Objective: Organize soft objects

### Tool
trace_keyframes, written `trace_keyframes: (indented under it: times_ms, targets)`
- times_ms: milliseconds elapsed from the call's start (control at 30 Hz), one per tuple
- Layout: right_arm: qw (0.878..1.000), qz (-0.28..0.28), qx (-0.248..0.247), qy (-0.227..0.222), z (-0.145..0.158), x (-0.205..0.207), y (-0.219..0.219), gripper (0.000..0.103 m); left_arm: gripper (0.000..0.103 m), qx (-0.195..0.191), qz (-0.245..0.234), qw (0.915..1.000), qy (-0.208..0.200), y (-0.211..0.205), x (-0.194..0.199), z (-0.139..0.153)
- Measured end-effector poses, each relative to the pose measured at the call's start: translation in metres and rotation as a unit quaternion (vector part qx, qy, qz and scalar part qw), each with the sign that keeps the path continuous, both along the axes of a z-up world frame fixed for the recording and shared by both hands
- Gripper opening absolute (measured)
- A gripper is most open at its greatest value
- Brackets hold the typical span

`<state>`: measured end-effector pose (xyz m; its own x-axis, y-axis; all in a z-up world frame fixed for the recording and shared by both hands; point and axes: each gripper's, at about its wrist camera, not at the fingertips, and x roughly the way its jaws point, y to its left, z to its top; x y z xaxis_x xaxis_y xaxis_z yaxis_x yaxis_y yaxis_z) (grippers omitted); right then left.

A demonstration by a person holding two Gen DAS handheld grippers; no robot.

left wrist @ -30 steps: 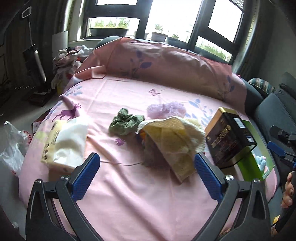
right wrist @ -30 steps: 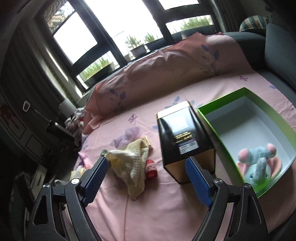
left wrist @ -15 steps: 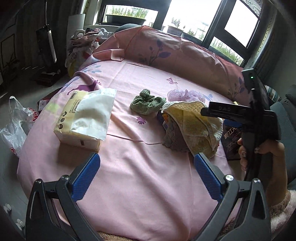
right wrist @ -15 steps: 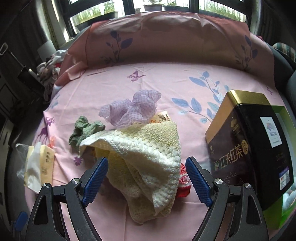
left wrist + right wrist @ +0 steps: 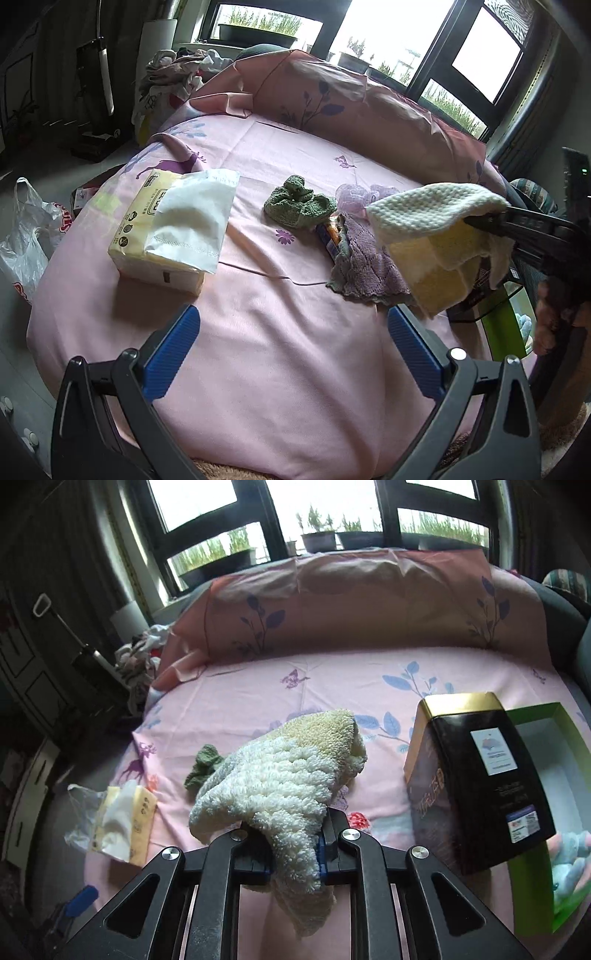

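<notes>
My right gripper (image 5: 293,860) has its jaws closing on a cream and yellow knitted cloth (image 5: 280,775), and the pads press on it. In the left wrist view that cloth (image 5: 436,221) hangs lifted off the pink bed, draped over the right gripper's fingers at the right. Under it lie a purple knitted cloth (image 5: 365,273) and a lilac frilly piece (image 5: 354,194). A green knitted cloth (image 5: 299,206) rests left of them. My left gripper (image 5: 291,317) is open over the bare sheet near the bed's front, with nothing between its fingers.
A tissue pack (image 5: 173,225) lies on the bed's left side. At the right stand a black tea tin (image 5: 476,786) and a green box (image 5: 554,760) with a pale plush toy (image 5: 569,856) inside. A pink pillow (image 5: 351,602) lines the back. A plastic bag (image 5: 26,236) lies on the floor.
The right gripper went from open above the cream cloth to shut on it and raised it, uncovering the purple cloth. The left gripper barely moved in the last half second.
</notes>
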<state>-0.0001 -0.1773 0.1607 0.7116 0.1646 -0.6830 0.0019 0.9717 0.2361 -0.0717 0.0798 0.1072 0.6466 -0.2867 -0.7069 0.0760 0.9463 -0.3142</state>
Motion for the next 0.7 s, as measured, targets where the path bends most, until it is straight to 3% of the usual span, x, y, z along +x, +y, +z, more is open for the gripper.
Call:
trace_keyframes:
  times_ms: [100,200,300,400,500,600,700]
  targets:
    - [0.999,0.024,0.002,-0.043,0.031,-0.034,-0.004,0.018,0.101,-0.007,0.006,1.0000,0.001,0.001,0.000,0.001]
    - [0.997,0.065,0.006,-0.041,0.033,-0.057,0.003,0.018,0.101,-0.013,0.008,0.9999,0.000,0.001,-0.001,0.003]
    - [0.994,0.108,0.000,-0.018,0.004,-0.071,0.017,0.018,0.101,-0.007,0.007,1.0000,0.000,-0.002,-0.003,0.002]
    - [0.989,0.138,0.024,0.056,-0.047,-0.072,0.027,0.018,0.101,0.002,-0.002,0.9999,0.010,-0.008,-0.004,-0.003]
    - [0.985,0.127,0.013,0.118,-0.090,-0.071,0.031,0.018,0.101,0.012,-0.016,0.9996,0.021,-0.017,-0.006,-0.013]
    - [0.982,0.102,0.012,0.159,-0.114,-0.074,0.023,0.018,0.101,0.019,-0.032,0.9984,0.042,-0.028,-0.007,-0.027]
    - [0.980,0.078,0.033,0.178,-0.122,-0.079,0.004,0.033,0.101,0.011,-0.051,0.9966,0.064,-0.041,-0.006,-0.042]
